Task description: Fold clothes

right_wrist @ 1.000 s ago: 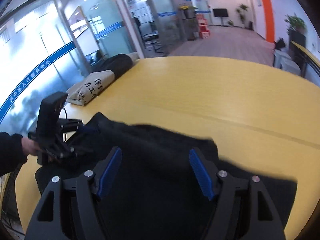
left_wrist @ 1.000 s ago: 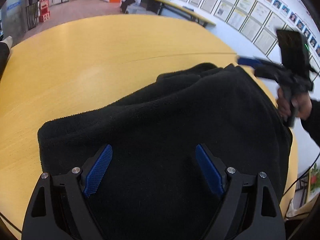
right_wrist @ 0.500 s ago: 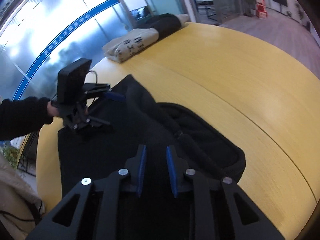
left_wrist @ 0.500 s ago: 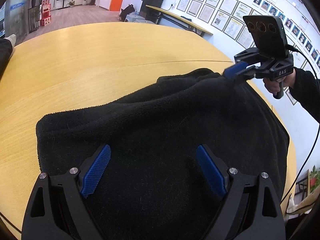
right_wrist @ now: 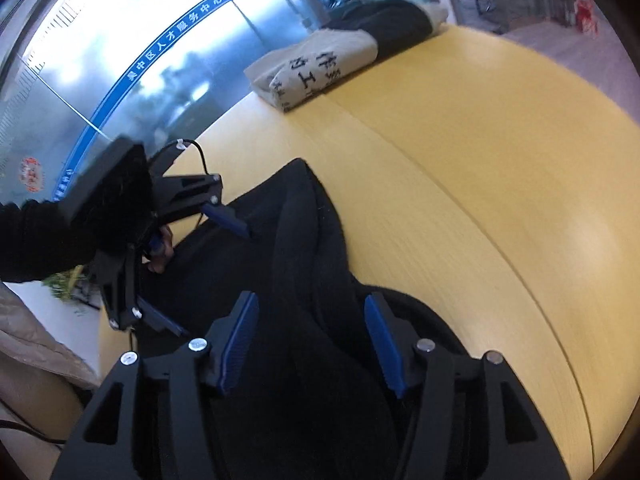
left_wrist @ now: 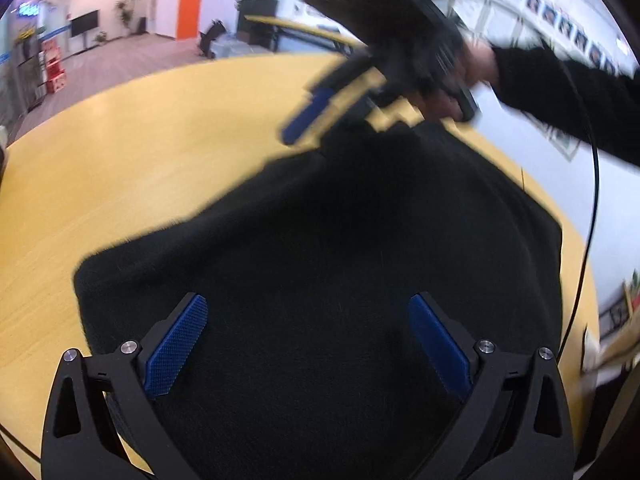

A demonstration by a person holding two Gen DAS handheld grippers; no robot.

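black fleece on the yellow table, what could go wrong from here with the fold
1. The right hand-held gripper is opening astride a raised ridge of the black fleece; that loose fold may slump.
2. The left hand-held gripper is opening wide with nothing clamped, so the fleece could slide on the yellow table.
3. The fleece sits near the table's edge beside a dangling cable, which could snag.

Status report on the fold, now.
Left gripper opening wide, nothing pinched. Right gripper opening over a ridge of the black fleece garment. Nothing in the way on the yellow table.
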